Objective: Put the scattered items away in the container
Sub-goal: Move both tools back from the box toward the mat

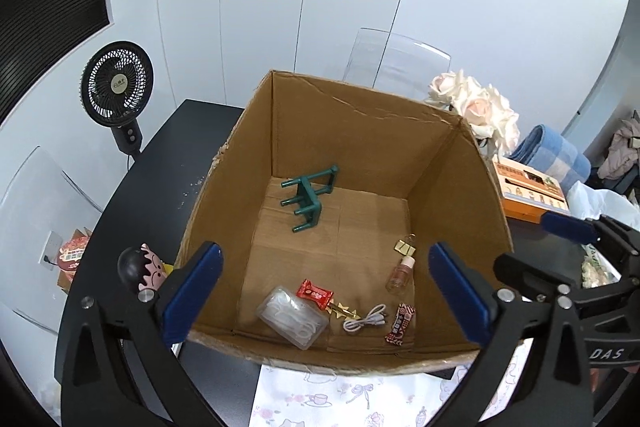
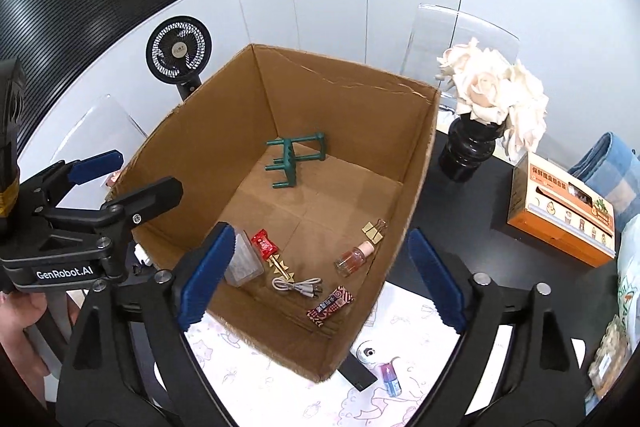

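A black table (image 1: 160, 163) stands before white cabinets, with a fan (image 1: 117, 85) to the left and pale roses (image 2: 494, 89) in a dark vase to the right. The open cardboard box (image 1: 452, 179) sits on it, upright, its long axis running away from the grippers. Both the left gripper (image 1: 326, 293) and the right gripper (image 2: 320, 277) hover above its near rim, fingers apart and empty. A green rack (image 1: 310, 197), bottle (image 1: 400, 273) and cable (image 1: 366, 319) lie inside.

Cardboard box (image 2: 280, 99) open-topped (floor middle bare).
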`<state>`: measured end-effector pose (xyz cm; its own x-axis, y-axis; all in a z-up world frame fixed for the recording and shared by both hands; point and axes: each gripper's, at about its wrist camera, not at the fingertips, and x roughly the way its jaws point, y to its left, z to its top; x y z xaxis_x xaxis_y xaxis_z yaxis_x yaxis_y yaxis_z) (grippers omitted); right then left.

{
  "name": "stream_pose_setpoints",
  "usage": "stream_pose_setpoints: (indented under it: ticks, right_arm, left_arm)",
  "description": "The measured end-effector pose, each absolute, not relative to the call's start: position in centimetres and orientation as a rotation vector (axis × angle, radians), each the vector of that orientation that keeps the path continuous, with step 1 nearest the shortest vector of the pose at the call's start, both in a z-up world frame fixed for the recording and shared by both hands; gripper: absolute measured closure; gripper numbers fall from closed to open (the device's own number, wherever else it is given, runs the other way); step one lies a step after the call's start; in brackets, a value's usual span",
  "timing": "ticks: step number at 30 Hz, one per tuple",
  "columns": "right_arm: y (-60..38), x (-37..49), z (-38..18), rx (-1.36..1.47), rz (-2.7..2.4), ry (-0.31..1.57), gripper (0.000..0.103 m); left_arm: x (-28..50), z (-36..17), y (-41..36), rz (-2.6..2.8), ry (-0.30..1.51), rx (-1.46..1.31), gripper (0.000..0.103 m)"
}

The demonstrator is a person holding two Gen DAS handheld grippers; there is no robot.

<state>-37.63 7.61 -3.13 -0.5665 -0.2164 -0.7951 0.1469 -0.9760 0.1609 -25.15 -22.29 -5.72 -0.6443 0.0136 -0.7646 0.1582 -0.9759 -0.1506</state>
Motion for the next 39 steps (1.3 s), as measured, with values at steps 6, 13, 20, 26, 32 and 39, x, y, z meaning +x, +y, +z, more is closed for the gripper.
stream_pose_setpoints:
  ticks: [6, 13, 20, 26, 32, 39]
  right_arm:
    - [8.7, -34.9, -2.3, 1.291, -2.631, -0.052, 0.000]
    - [11.3, -29.9, -3.1, 1.263, -2.678, 0.022, 0.000]
    - [15.6, -25.2, -6.5, 1.310, -2.698, -0.074, 0.000]
    - [18.2, -22.3, -10.4, 1.369, -2.686, -0.170, 0.000]
    - [19.1, -20.5, -14.2, 1.424, -2.664, -0.181, 0.000]
    - [19.4, -19.4, -18.0, 1.470, -2.632, -0.153, 0.006]
  left_arm:
    - [-23.4, -4.8, -21.0, -2.785, 0.319, 1.271, 0.001]
    - [-20.2, -5.6, -18.1, -2.807, 0.350, 1.277, 0.001]
    - [-16.3, -7.8, -13.4, -2.837, 0.352, 1.311, 0.001]
    - [-14.1, -10.6, -9.2, -2.847, 0.315, 1.386, 0.001]
    - [-13.2, -14.6, -6.3, -2.827, 0.310, 1.487, 0.001]
    - [-13.1, -19.7, -4.4, -2.787, 0.323, 1.572, 0.001]
